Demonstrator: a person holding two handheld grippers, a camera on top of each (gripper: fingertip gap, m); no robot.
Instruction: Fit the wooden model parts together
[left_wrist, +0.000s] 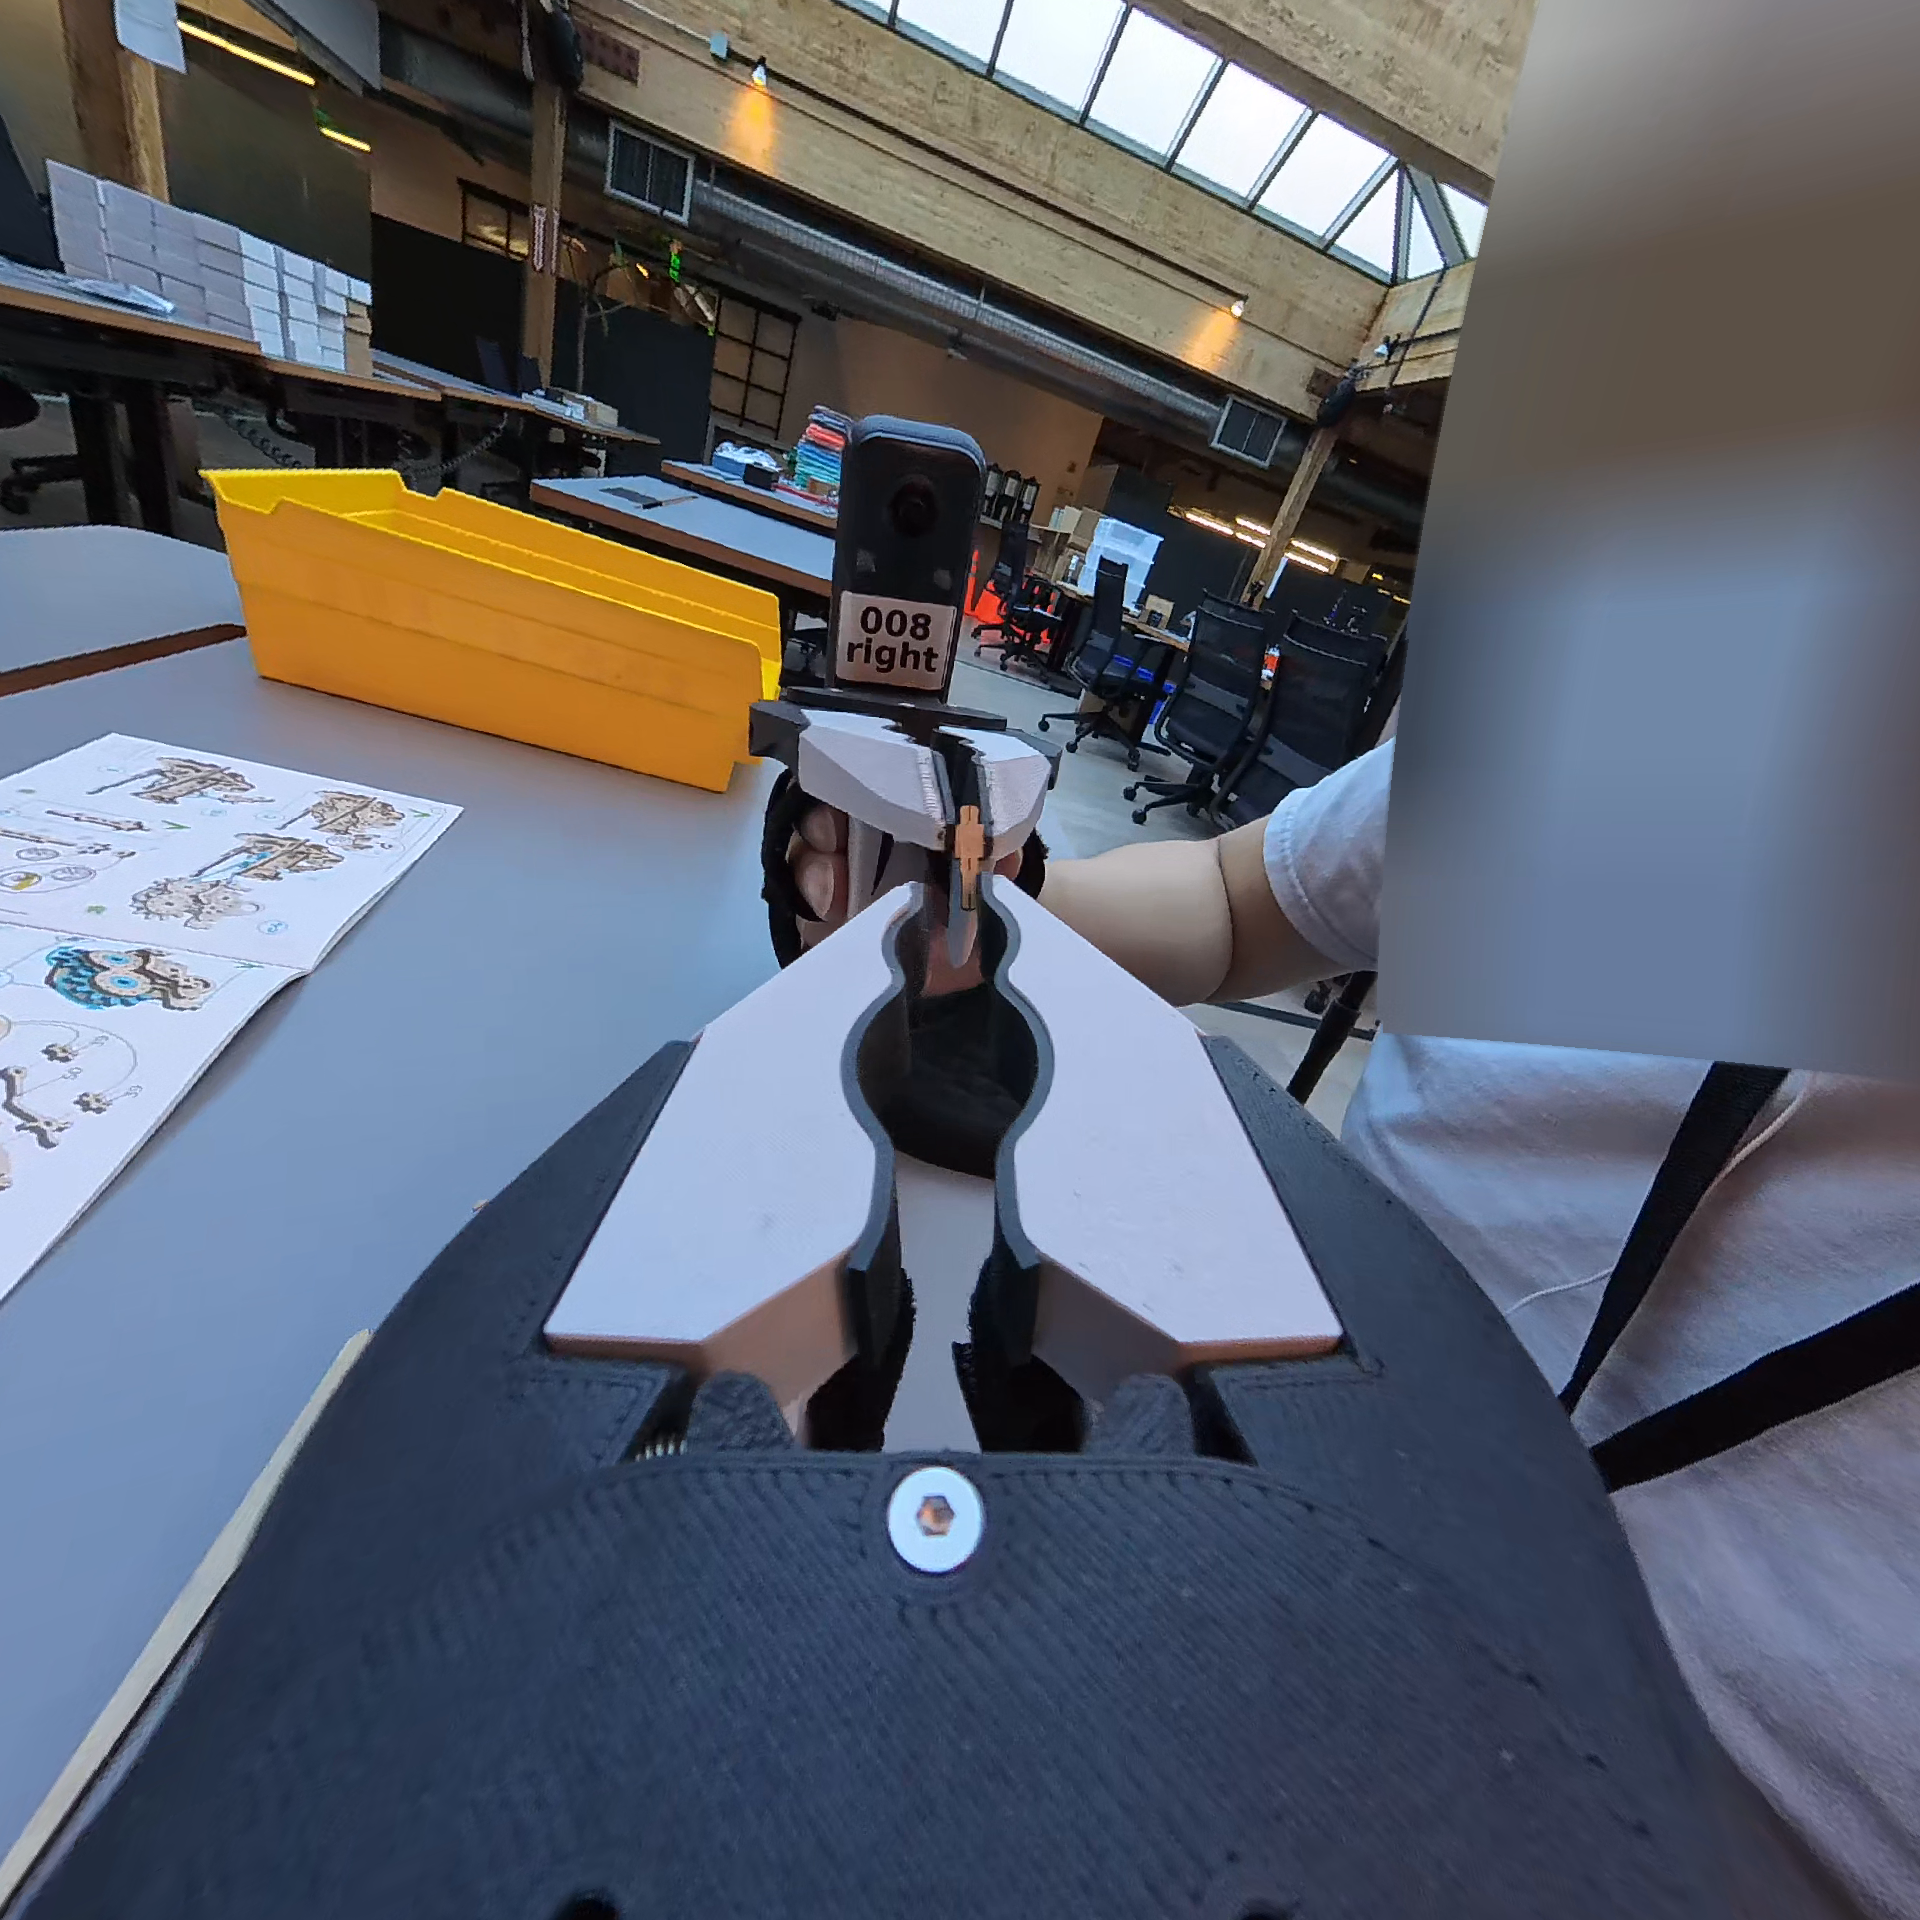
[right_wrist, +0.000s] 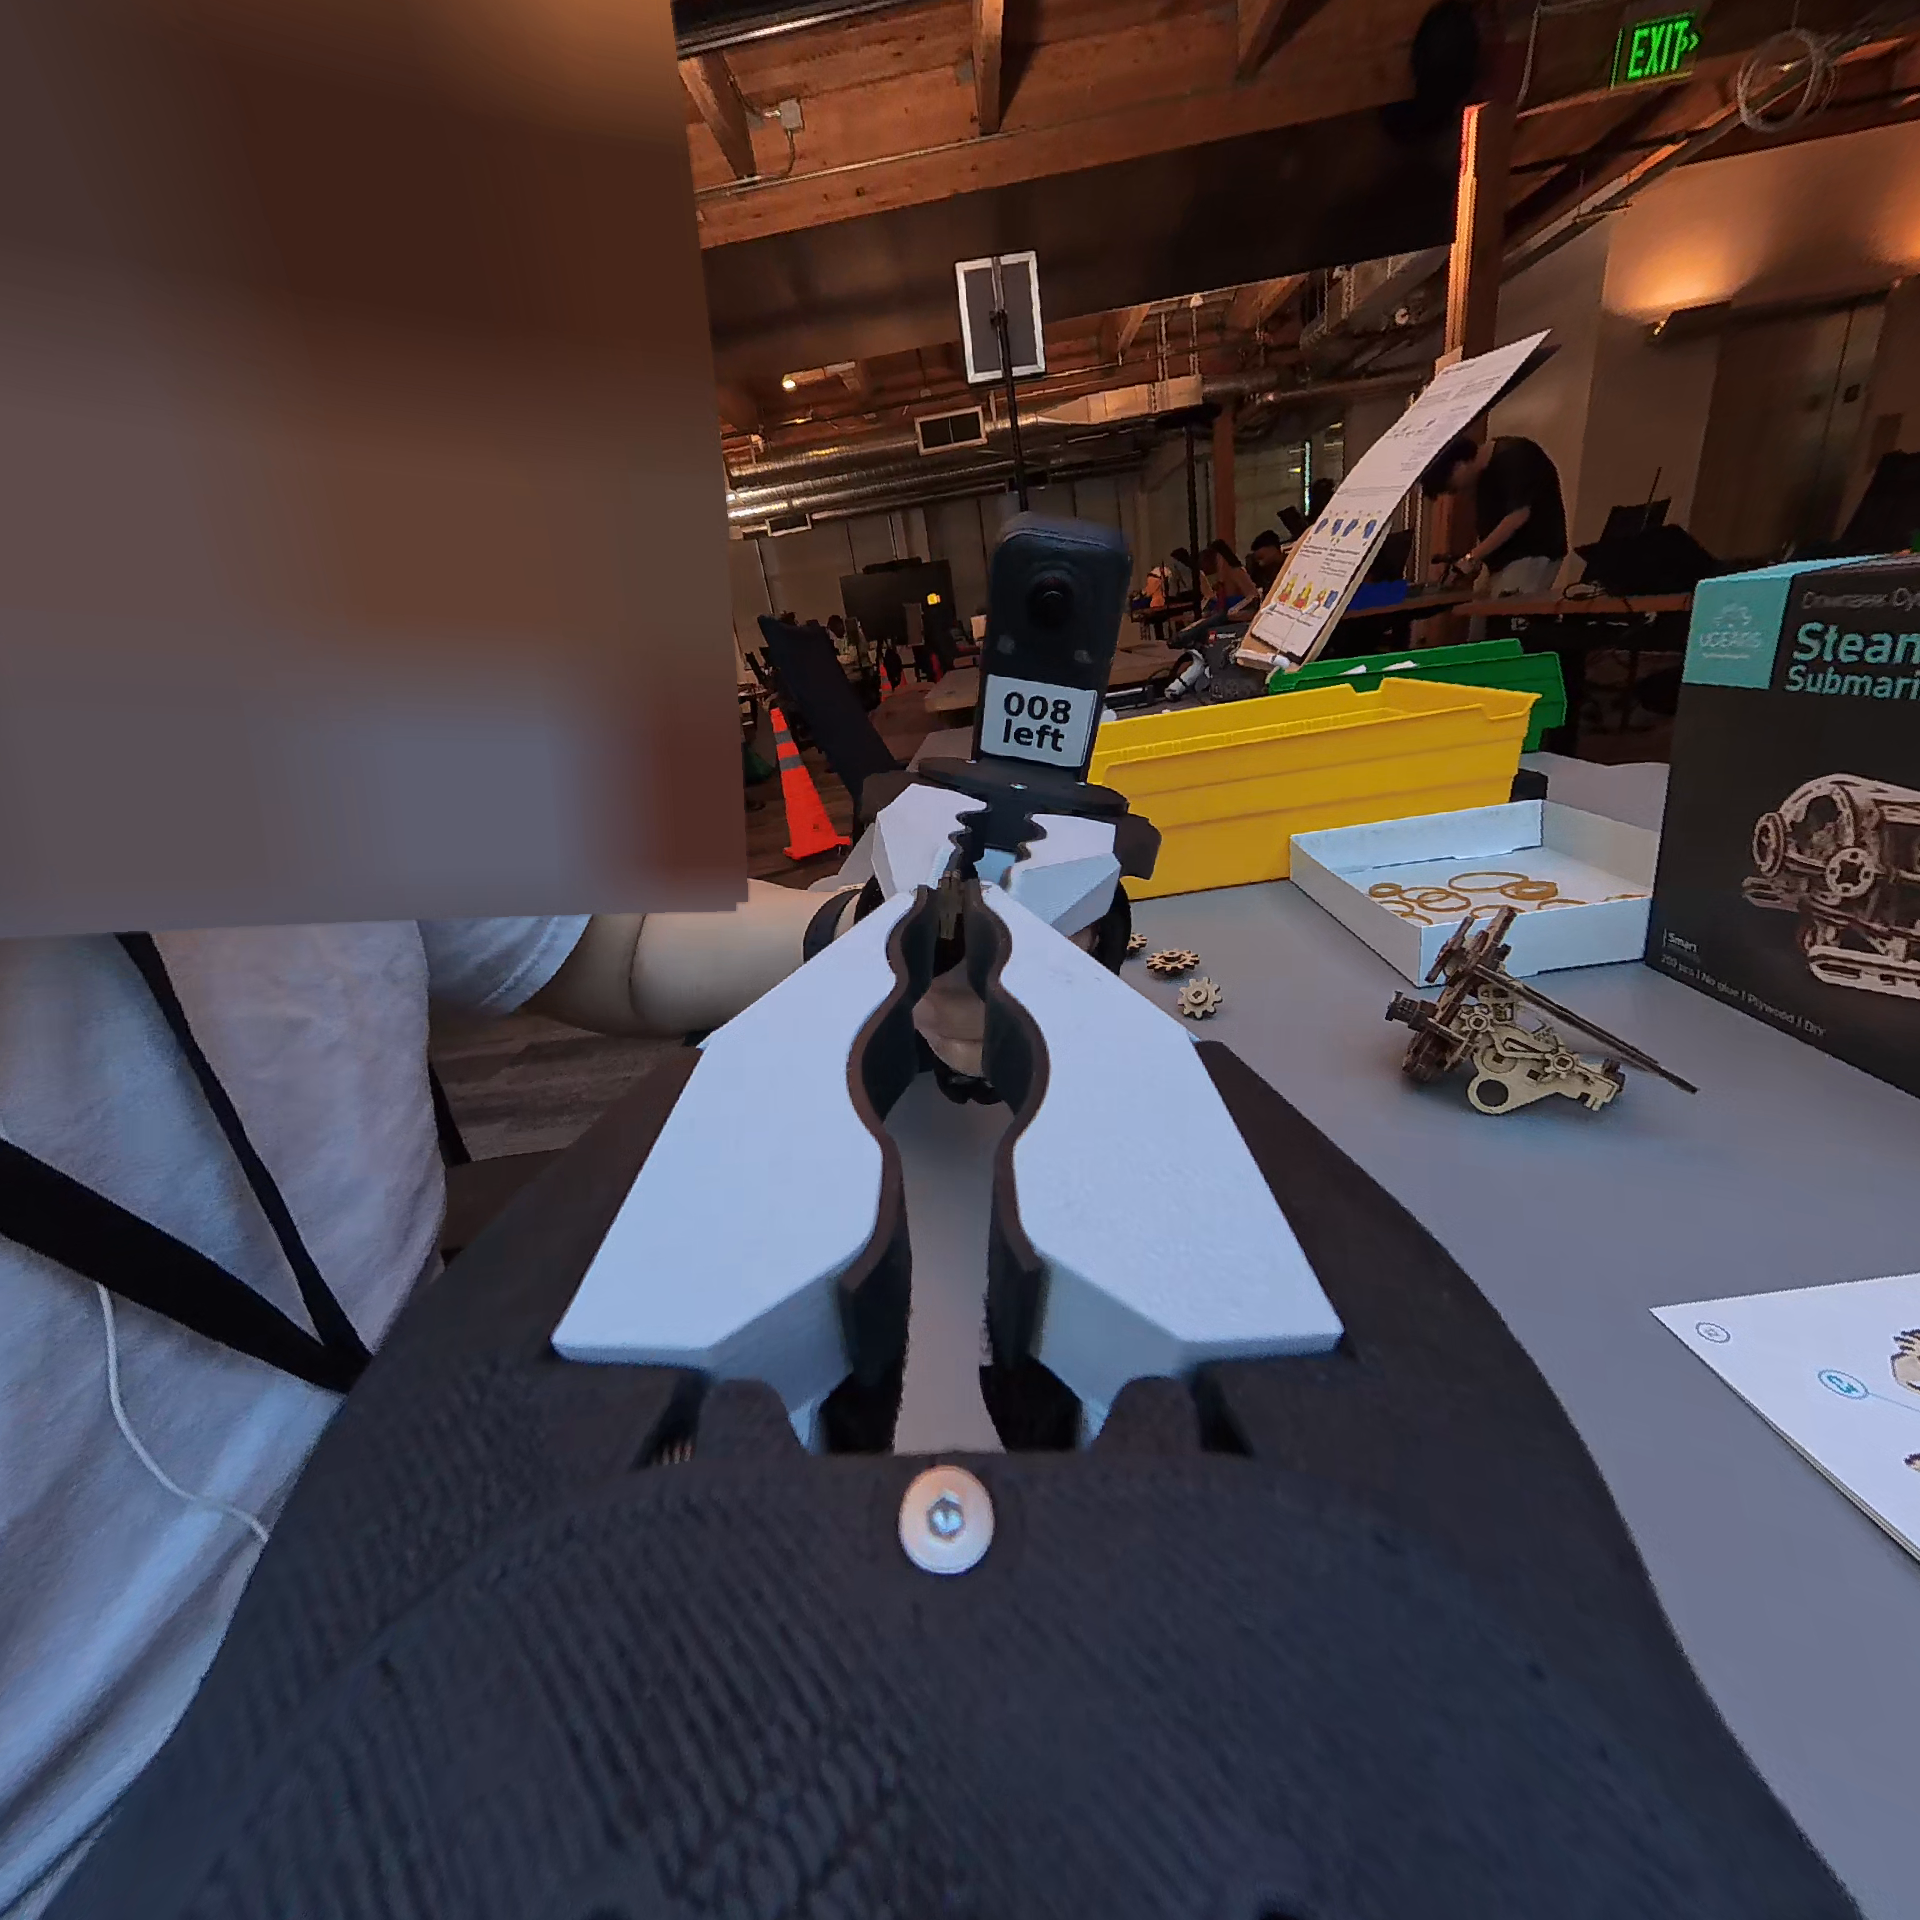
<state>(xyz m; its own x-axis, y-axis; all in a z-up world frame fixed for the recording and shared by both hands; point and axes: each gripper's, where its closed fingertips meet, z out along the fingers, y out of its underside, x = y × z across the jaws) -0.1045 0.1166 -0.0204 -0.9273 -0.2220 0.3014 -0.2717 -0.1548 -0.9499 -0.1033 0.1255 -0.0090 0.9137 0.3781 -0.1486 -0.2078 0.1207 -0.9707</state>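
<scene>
My two grippers face each other tip to tip, raised above the grey table (left_wrist: 499, 1039). In the left wrist view my left gripper (left_wrist: 958, 902) is nearly shut, and a thin small wooden part (left_wrist: 967, 847) stands edge-on between its tips. The right gripper (left_wrist: 951, 790) opposite is shut on the same part. In the right wrist view my right gripper (right_wrist: 950, 902) is closed around the small wooden part (right_wrist: 950, 906), and the left gripper (right_wrist: 982, 847) meets it from the far side. A partly built wooden model (right_wrist: 1496, 1029) lies on the table to the right.
Two loose wooden gears (right_wrist: 1184, 982) lie by the model. Behind are a white tray (right_wrist: 1351, 847) of rings, the kit box (right_wrist: 1808, 831) and a yellow bin (right_wrist: 1309, 769). Instruction sheets (left_wrist: 156, 935) lie on the left. The person's arm (left_wrist: 1143, 914) and torso are close. Left and right tips are no more than a few centimetres apart. Left tips and right tips are each some 25 cm from the partly built wooden model (right_wrist: 1496, 1029).
</scene>
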